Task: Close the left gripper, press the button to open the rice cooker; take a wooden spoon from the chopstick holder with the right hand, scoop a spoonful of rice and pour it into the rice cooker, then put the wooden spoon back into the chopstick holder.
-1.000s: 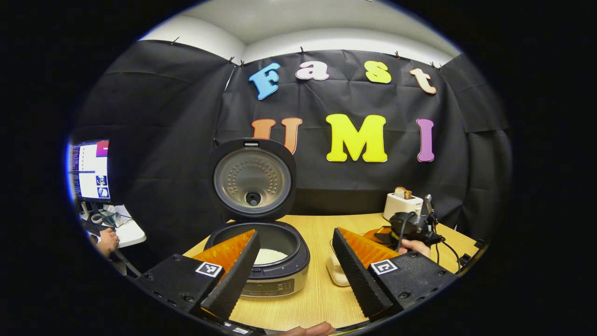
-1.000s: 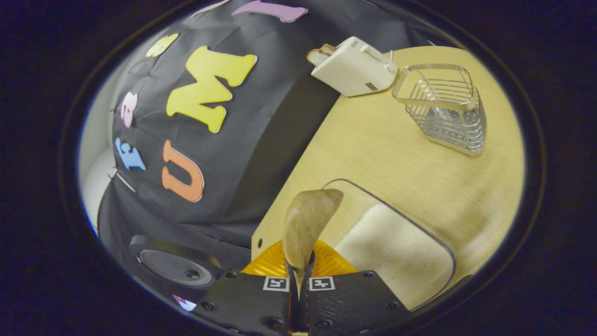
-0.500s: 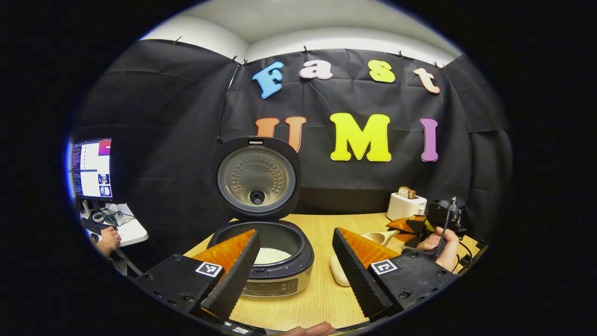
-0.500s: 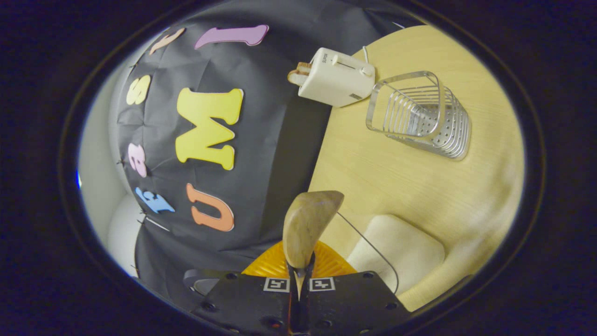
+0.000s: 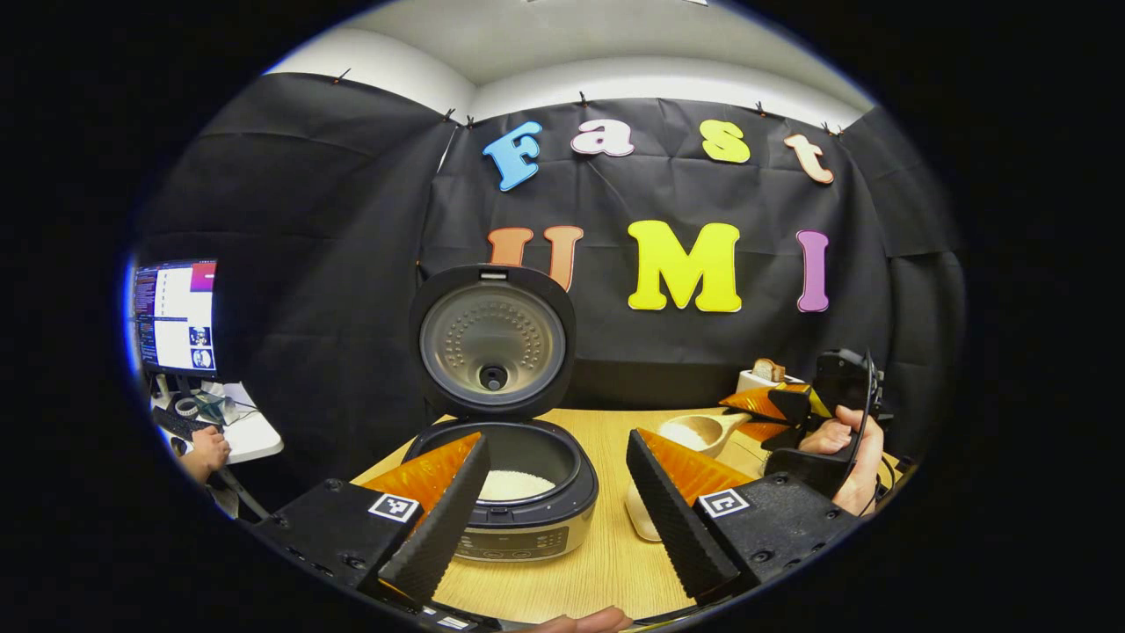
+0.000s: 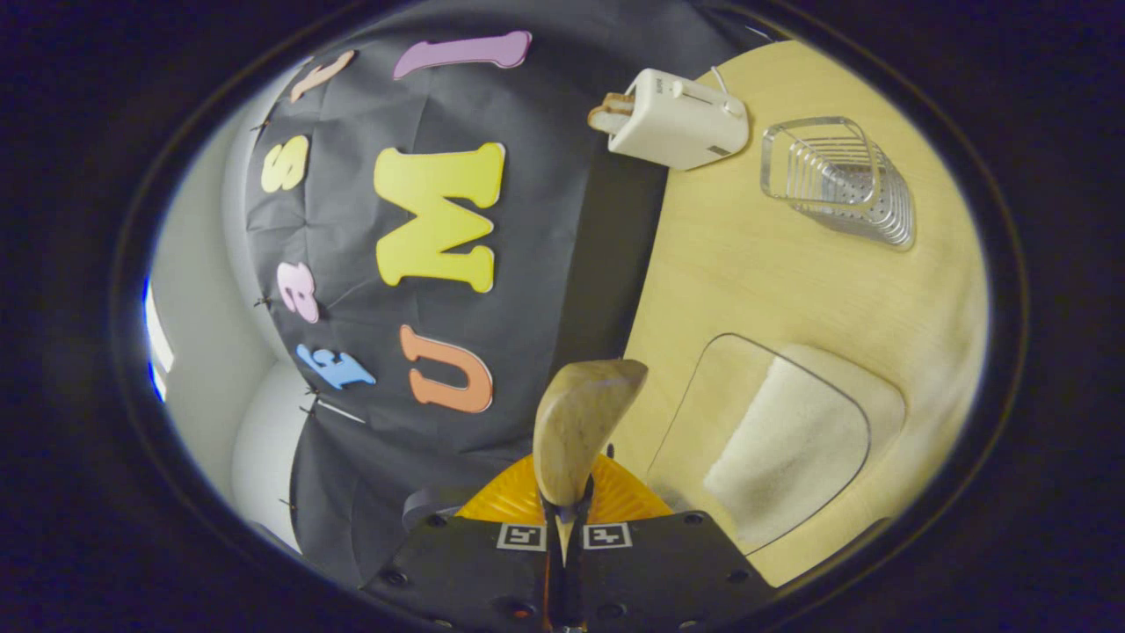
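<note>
Wooden spoon (image 6: 580, 431) sits clamped by its handle between the fingers of the right gripper (image 6: 562, 527), its bowl holding white rice (image 5: 688, 434) in the left gripper view, above the rice tray (image 6: 773, 440). The left gripper (image 5: 562, 501) hangs spread wide before the open rice cooker (image 5: 510, 492). The wire chopstick holder (image 6: 839, 180) stands beside the toaster (image 6: 677, 119) on the table (image 6: 747, 281).

no legible text: rice cooker (image 5: 518, 505) panel marks and toaster (image 6: 677, 119) brand print too small to read.
</note>
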A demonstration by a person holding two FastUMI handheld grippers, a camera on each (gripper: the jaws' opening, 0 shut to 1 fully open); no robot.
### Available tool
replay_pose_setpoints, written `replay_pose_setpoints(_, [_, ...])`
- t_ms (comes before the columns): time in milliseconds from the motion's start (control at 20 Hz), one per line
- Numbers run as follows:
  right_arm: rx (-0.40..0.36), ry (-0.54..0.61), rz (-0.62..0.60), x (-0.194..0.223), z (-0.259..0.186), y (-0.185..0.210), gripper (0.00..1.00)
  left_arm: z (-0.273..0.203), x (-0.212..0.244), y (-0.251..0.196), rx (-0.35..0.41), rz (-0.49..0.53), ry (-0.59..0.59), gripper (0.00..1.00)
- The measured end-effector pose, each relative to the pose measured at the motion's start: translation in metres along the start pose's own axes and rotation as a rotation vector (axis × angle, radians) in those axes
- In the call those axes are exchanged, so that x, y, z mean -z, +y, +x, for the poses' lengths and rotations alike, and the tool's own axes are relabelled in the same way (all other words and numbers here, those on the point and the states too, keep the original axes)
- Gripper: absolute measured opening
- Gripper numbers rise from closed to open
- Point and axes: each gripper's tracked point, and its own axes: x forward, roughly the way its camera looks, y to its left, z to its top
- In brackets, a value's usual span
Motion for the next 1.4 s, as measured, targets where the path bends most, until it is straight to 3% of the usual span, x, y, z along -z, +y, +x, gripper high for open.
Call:
replay_pose_setpoints(500, [0.009,0.068,-0.249,0.093,0.050,0.066,0.00,-0.010,-0.003,0.059,-0.072,-0.068,-0.017,0.99])
replay_pose_setpoints(850, [0.077,0.086,-0.547,0.145,0.081,0.082,0.01,-0.010,-0.001,0.076,-0.091,-0.086,-0.011,0.99])
replay_pose_setpoints(1100, [0.119,0.036,-0.797,0.162,0.096,0.093,0.01,-0.012,-0.001,0.081,-0.098,-0.078,-0.014,0.99])
replay_pose_setpoints(1400, [0.210,0.062,-0.972,0.169,0.115,0.081,0.01,-0.011,0.003,0.093,-0.123,-0.073,-0.005,0.99])
